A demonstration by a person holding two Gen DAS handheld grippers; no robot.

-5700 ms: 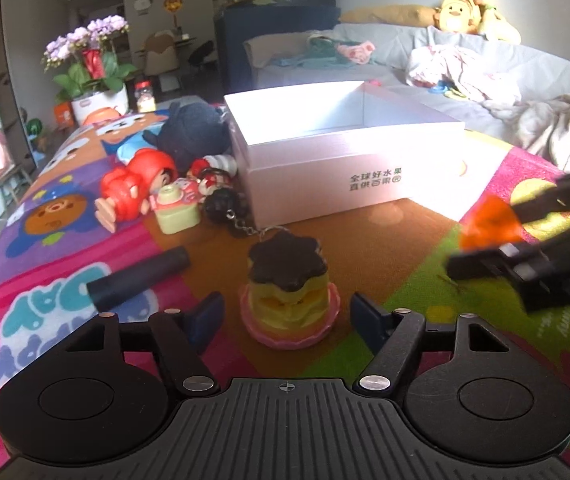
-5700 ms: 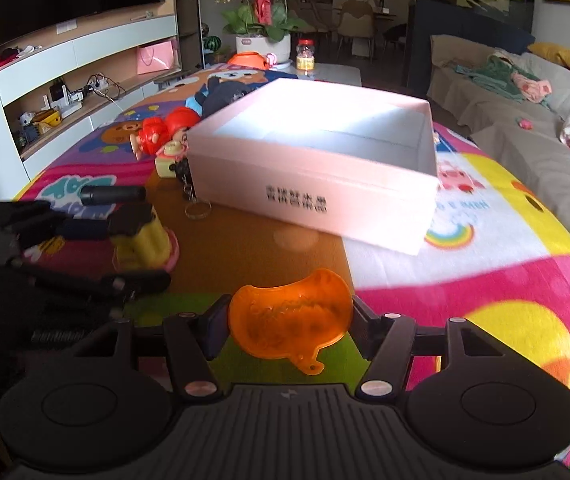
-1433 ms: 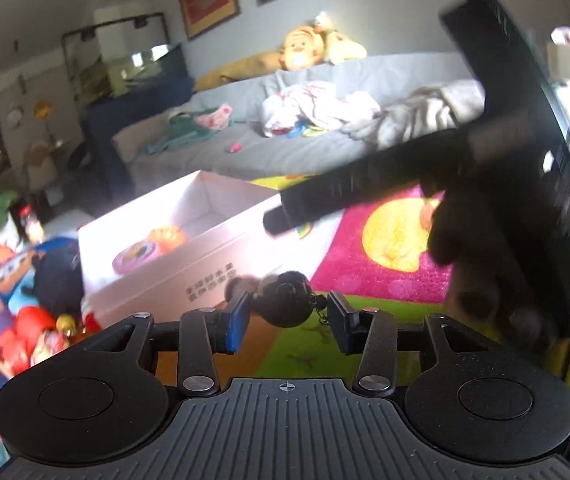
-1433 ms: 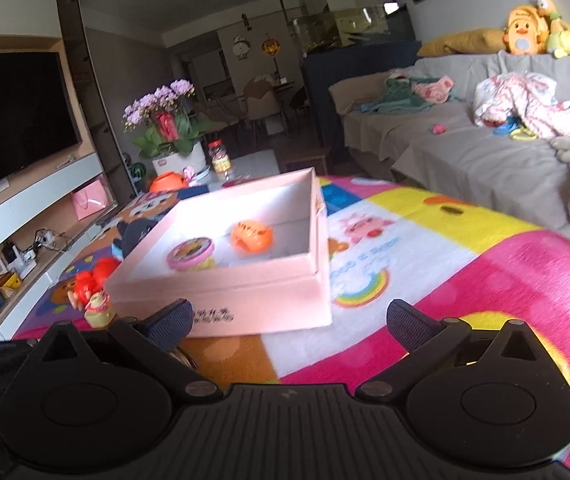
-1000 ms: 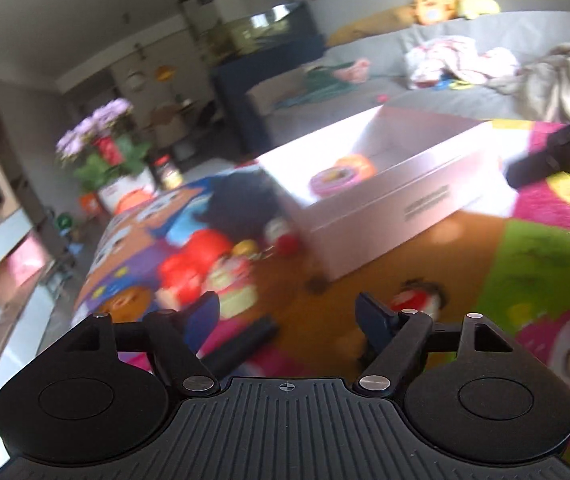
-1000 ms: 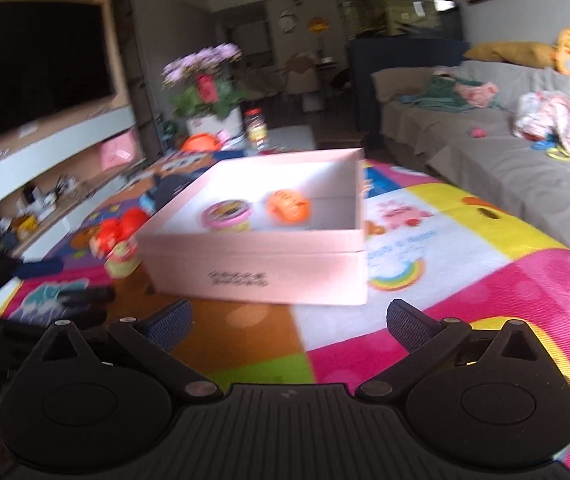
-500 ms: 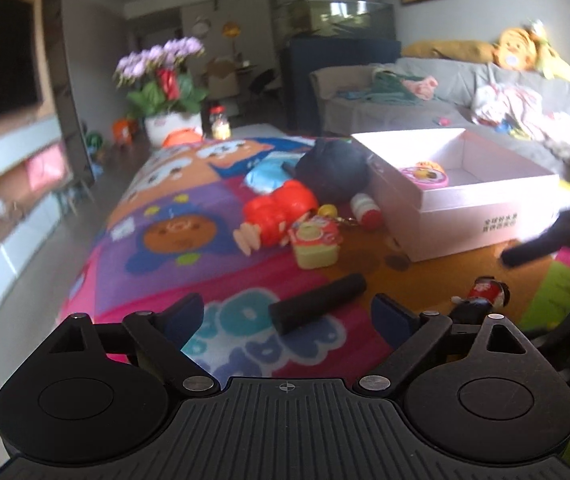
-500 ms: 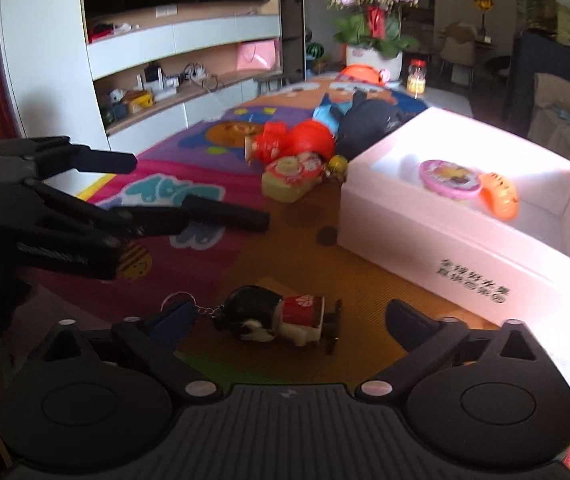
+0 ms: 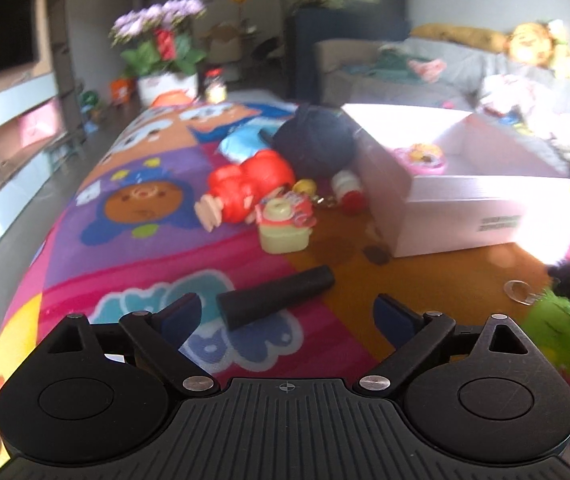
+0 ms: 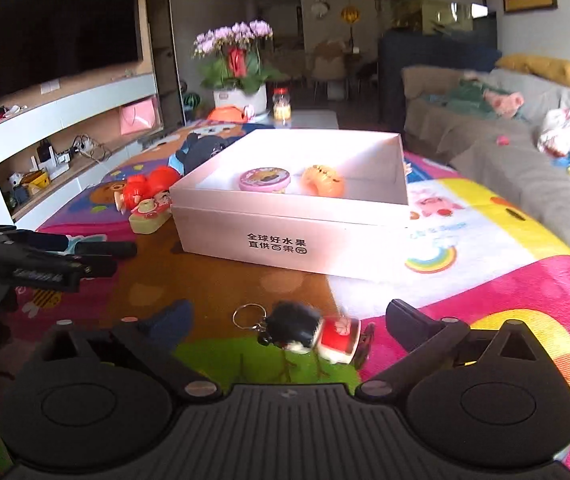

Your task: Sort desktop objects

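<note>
While the left gripper (image 9: 287, 314) is opening over a black cylinder (image 9: 276, 297) on the colourful worktop (image 9: 125, 248), the right gripper (image 10: 289, 322) is opening around a black-haired, red-bodied keychain doll (image 10: 311, 334) lying before the pale pink open box (image 10: 285, 240).

Both scenes are viewed low and close from behind each pair of tongs, angled down over the patterned counter (image 9: 137, 268). The white box (image 10: 305, 236), black cylinder (image 9: 277, 298) and sofa (image 10: 525, 168) are shared by both views.
</note>
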